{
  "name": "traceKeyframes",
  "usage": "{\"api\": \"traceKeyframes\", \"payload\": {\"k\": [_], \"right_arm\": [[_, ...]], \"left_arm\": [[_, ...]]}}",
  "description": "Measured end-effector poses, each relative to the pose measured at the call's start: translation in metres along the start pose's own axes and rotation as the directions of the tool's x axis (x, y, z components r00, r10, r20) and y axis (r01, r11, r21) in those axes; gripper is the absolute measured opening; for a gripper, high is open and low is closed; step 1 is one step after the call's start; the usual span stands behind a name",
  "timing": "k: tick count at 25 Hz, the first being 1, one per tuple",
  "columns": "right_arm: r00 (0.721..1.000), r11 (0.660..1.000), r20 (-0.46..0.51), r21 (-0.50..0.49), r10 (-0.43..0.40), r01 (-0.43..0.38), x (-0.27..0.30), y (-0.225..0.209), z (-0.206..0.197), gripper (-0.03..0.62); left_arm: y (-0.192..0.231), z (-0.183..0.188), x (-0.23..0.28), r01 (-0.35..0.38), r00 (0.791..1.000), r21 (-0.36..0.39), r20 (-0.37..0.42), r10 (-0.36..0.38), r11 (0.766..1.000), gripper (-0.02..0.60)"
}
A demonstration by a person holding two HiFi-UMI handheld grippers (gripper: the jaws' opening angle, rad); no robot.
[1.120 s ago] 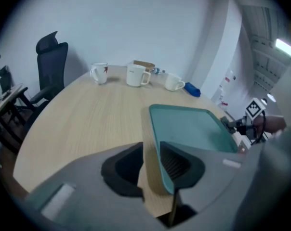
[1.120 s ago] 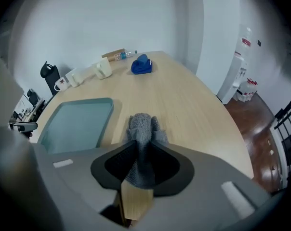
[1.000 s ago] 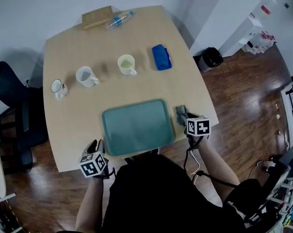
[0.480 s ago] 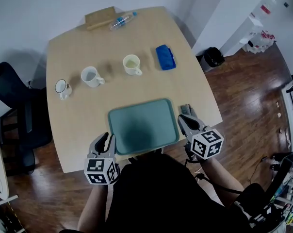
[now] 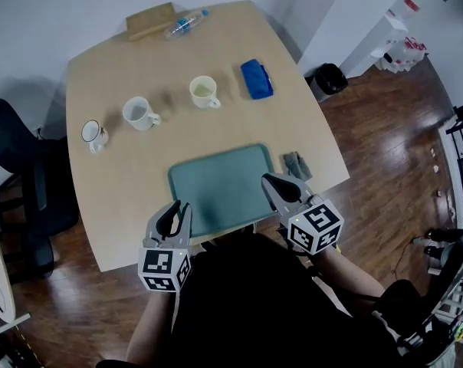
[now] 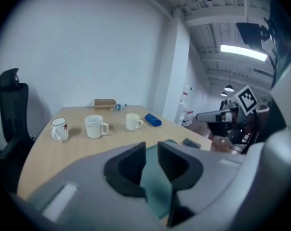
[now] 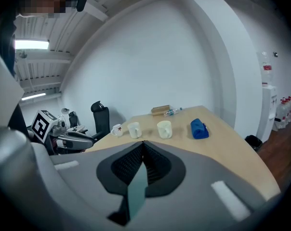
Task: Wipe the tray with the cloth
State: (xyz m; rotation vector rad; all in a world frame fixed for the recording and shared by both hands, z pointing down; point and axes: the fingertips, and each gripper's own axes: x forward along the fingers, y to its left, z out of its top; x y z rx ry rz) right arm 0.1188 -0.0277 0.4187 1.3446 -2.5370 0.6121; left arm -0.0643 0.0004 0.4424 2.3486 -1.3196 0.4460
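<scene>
Head view: we have lifted both tools off the desk [image 5: 124, 182], the right tool [image 5: 271, 181] pressed together and empty, the left tool [image 5: 178, 209] just narrowing on nothing, so no wiping is under way. Beyond lies the smooth, round-cornered teal tray [image 5: 216, 190]; the crumpled grey cloth [image 5: 297, 164] sits just beside its right edge.
</scene>
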Motion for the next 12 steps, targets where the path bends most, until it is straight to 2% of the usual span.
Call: {"api": "traceKeyframes", "payload": {"k": [12], "right_arm": [[1.0,1.0,0.0,-0.011,0.002,-0.002,-0.0009,0.0031,-0.0003,0.006]], "left_arm": [[-0.0009,0.0006,-0.0007,-0.004,1.0,0.016,-0.007,0.004,1.0,0.08]]}}
